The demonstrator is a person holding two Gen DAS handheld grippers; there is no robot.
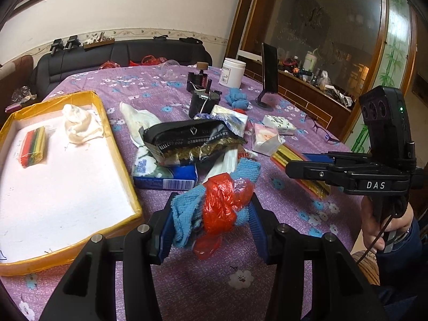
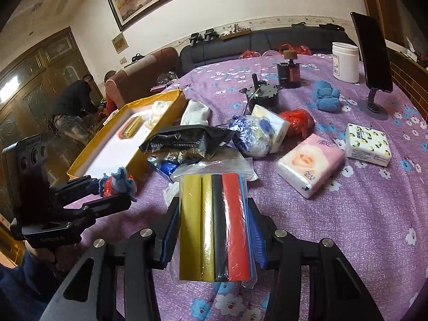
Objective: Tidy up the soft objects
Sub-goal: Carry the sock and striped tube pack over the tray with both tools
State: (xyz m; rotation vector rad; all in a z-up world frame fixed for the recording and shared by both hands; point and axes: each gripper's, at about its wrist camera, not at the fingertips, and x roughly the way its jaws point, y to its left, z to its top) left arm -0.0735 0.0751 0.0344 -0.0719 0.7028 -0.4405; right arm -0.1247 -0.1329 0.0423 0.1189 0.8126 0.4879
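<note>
Purple floral tablecloth (image 2: 347, 200); yellow box (image 1: 107, 123), tissue packs (image 2: 310, 165), white jar (image 2: 345, 61)

Yellow-rimmed tray (image 1: 121, 160) ran off lower left edge. Blue tissue pack (image 1: 165, 179) mostly buried under black foil bag (image 1: 192, 136); bag print too small to read.

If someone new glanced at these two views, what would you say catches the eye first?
Both grippers are loaded: the left gripper clamps a blue cloth tangled with a red plastic bag, and the right gripper holds a clear pack of coloured strips. Behind lies a heap of packets on the purple floral tablecloth, beside a yellow-rimmed tray.
</note>
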